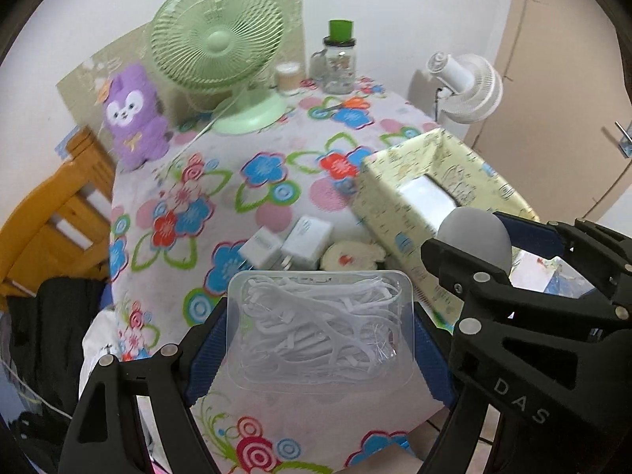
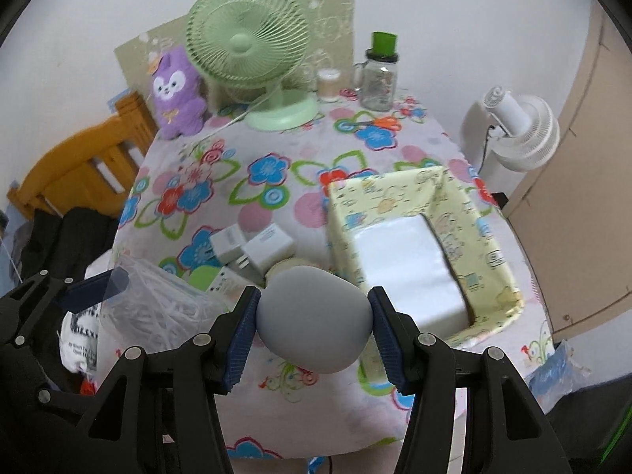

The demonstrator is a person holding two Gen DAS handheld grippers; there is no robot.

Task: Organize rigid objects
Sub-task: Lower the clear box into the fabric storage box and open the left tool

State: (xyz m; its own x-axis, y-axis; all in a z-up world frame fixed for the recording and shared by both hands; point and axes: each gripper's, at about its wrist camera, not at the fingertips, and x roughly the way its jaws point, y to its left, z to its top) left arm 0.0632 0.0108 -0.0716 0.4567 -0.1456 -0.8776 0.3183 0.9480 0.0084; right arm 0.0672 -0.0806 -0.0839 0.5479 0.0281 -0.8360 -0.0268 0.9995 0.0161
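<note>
2 grippers are loaded at once: the left gripper (image 1: 320, 331) is clamped on a clear box (image 1: 320, 328) of white plastic picks, its blue pads pressed on the box's 2 short sides, and the right gripper (image 2: 314, 331) is clamped on a grey egg-shaped thing (image 2: 314, 318), pads on its left and right flanks. both loads hang above the near edge of the table (image 2: 276, 197), just short of the yellow basket (image 2: 343, 213) that stands at the right.

judging by the task, the step in hand is carrying both into that basket. to do it well, take the egg in first, since it hangs nearer the basket, and lower it onto the bare floor beside the white box (image 2: 403, 260) already lying there. it is round and looks smooth, so keep the squeeze even and part the pads only once it rests, or it may roll. keep the clear box level, since i cannot tell whether it has a lid. bring it in after the right hand clears, as the 2 grippers sit very close together.

count: 2 white chargers (image 1: 288, 243) lying side by side on the cloth, 1 cream round thing (image 1: 351, 256) just beside them, 1 green fan (image 1: 221, 39), 1 white fan (image 1: 470, 87) off the table, 1 purple plush toy (image 1: 132, 118), 1 glass jar (image 1: 339, 61) with a green cap, 1 small cup (image 1: 288, 79), 1 basket, 1 white box in it.
</note>
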